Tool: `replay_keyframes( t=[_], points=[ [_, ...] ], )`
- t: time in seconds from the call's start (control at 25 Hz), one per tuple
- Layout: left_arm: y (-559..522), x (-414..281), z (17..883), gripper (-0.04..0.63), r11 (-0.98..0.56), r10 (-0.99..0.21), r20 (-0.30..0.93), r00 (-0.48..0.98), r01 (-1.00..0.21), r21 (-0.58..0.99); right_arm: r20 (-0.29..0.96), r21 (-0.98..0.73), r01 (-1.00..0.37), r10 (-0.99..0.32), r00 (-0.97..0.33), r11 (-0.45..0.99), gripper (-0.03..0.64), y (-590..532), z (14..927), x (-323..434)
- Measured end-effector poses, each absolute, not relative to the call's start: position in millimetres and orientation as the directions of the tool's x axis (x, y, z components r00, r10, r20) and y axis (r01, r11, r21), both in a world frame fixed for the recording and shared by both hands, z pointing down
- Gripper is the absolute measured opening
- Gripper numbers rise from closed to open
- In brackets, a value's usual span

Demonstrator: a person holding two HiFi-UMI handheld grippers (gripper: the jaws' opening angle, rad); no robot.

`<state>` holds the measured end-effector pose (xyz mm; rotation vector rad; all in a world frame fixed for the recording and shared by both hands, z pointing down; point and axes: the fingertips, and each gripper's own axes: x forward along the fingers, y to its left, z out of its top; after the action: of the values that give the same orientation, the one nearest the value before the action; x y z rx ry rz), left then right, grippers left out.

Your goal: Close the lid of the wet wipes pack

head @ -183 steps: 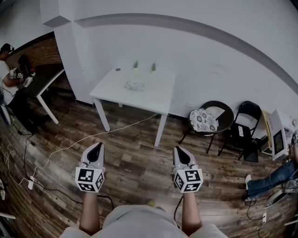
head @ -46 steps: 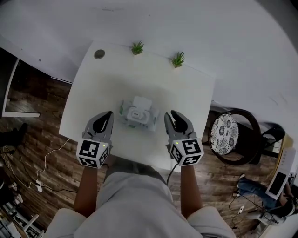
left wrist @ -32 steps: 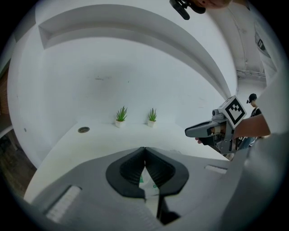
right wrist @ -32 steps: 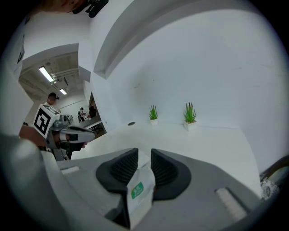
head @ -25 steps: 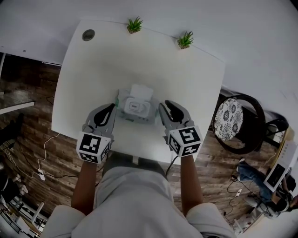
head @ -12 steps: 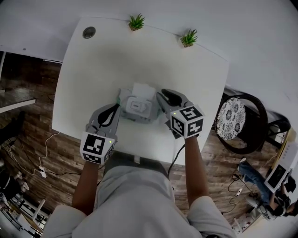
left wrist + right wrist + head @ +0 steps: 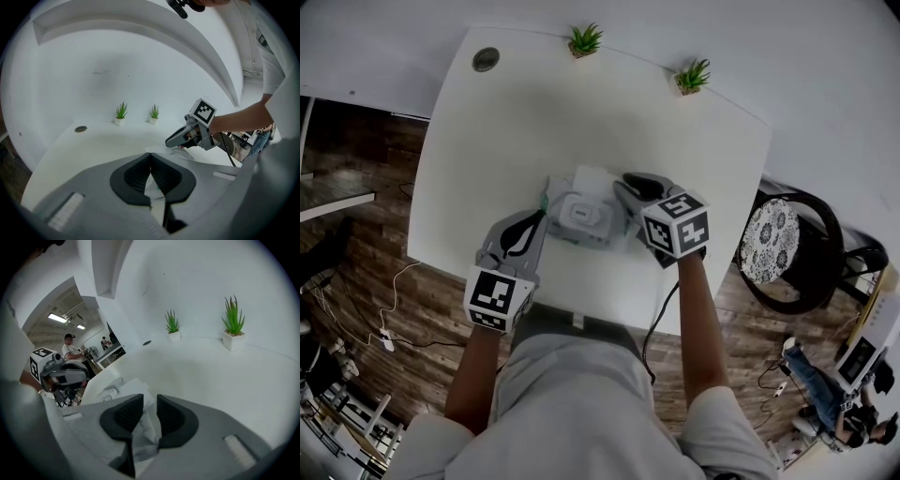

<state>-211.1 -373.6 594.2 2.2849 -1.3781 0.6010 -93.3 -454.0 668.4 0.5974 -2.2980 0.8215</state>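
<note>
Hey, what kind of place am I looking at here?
Probably an office or workroom rather than a home: a plain white table against a white wall, a wood-look floor with loose cables, and a cushioned chair alongside.

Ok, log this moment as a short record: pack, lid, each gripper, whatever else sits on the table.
surface: white table
pack: wet wipes pack, lying flat in the table's near half
lid: lid open, raised at the pack's far side
left: left gripper, jaws together, at the pack's left end
right: right gripper, jaws slightly apart, over the pack's right end beside the lid
other: two potted plants at the far edge
</note>
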Motion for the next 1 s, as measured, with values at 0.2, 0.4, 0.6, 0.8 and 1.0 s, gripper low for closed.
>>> replay_keyframes(
  t=[0.2, 0.4, 0.6, 0.8, 1.0],
  points=[
    [-372.7, -211.5, 596.7, 0.008, -0.441, -0.716, 0.554, 0.425, -0.89, 0.114, 0.68, -0.433, -0.568, -0.16, -0.715, 0.7, 0.096, -453.3, 673.9, -98.7],
    [-373.5, -210.0, 592.4, 0.008, -0.443, -0.72, 0.545, 0.429, -0.889, 0.115, 0.674, -0.42, -0.555, -0.163, -0.721, 0.718, 0.095, -452.8, 665.9, -99.9],
    [-368.5, -209.1, 590.6, 0.009, -0.448, -0.719, 0.542, 0.436, -0.886, 0.119, 0.657, -0.383, -0.531, -0.181, -0.732, 0.756, 0.095, -450.0, 643.8, -101.4],
    [-365.9, -211.8, 582.5, 0.009, -0.436, -0.737, 0.516, 0.436, -0.891, 0.128, 0.672, -0.319, -0.424, -0.114, -0.732, 0.847, 0.096, -423.9, 621.2, -111.0],
    [-354.9, -213.3, 582.6, 0.009, -0.433, -0.736, 0.518, 0.435, -0.891, 0.133, 0.684, -0.281, -0.331, -0.054, -0.728, 0.901, 0.095, -389.7, 613.4, -128.5]
  ],
)
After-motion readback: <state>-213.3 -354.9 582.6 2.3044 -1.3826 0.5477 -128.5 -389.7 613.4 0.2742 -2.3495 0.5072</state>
